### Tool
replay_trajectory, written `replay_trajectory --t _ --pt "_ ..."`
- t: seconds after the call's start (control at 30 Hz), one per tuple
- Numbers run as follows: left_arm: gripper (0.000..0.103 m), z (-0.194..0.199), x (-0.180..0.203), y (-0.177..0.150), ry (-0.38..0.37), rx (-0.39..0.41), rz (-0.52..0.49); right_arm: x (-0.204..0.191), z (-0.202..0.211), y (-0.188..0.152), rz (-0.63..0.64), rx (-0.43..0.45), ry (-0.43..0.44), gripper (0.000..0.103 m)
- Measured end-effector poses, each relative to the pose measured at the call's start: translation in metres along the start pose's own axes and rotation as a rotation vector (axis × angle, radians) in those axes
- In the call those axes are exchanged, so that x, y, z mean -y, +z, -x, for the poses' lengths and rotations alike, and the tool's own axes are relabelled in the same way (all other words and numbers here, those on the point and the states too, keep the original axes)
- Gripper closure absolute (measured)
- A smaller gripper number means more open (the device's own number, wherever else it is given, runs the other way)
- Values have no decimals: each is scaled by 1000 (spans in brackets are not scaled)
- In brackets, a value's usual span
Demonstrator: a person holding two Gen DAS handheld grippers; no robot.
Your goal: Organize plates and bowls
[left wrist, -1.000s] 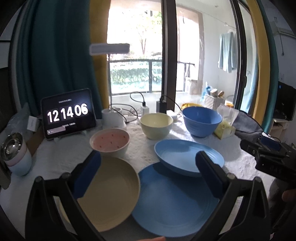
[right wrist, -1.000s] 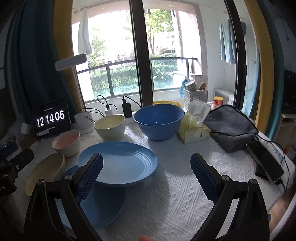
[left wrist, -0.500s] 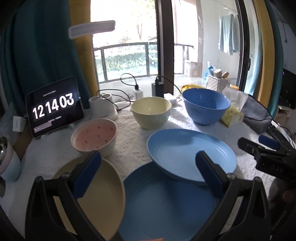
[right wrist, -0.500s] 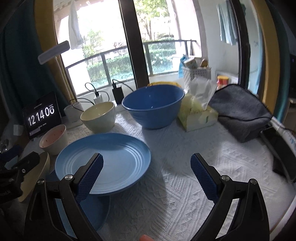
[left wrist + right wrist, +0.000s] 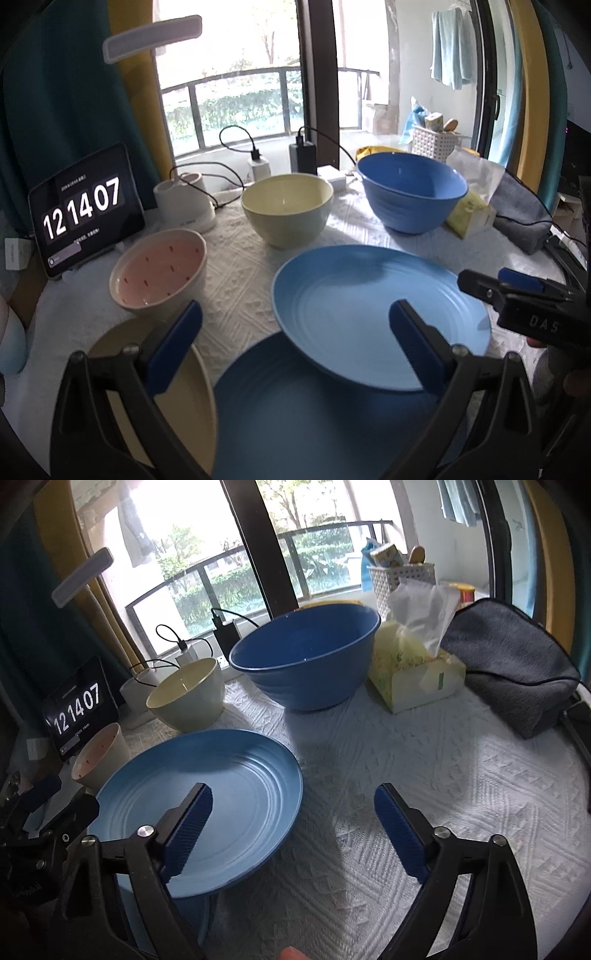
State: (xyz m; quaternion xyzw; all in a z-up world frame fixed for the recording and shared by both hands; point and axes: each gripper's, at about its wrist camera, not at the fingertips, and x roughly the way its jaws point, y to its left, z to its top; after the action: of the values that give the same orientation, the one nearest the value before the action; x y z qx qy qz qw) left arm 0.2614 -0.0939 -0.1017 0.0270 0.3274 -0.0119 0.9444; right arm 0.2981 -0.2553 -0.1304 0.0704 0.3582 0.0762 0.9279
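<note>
Left wrist view: the left gripper (image 5: 293, 339) has its fingers spread wide, holding nothing. Between them lie a dark blue plate (image 5: 295, 417) and a light blue plate (image 5: 369, 306) overlapping it; a cream plate (image 5: 184, 398) sits under the left finger.

Right wrist view: the right gripper (image 5: 293, 827) is likewise spread and empty, with the light blue plate (image 5: 221, 794) beneath its left finger (image 5: 188, 829) and white tabletop (image 5: 443, 768) ahead.

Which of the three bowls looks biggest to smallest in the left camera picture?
1. Blue bowl.
2. Pale yellow bowl.
3. Pink-lined speckled bowl, though it sits nearer the camera, so its rank against the yellow one is unsure.
</note>
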Motion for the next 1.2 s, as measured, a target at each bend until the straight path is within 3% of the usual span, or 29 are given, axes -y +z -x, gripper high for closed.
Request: replay_trajectory --t 0.1,0.33,0.63,0.77,1.2 --pt "2 -7 0 -2 2 -19 11 2 -9 -1 -10 -31 3 21" --pt "30 -19 0 -8 2 -87 26 3 -26 -7 -30 -102 22 34" --pt "53 -22 6 -11 -26 -115 19 3 -31 -10 -25 -140 23 59" --pt "56 -21 9 -12 -31 -120 10 -5 -29 -9 12 -140 18 77" --pt "57 -7 10 -17 -70 -115 10 -8 -11 -9 29 -116 -25 79"
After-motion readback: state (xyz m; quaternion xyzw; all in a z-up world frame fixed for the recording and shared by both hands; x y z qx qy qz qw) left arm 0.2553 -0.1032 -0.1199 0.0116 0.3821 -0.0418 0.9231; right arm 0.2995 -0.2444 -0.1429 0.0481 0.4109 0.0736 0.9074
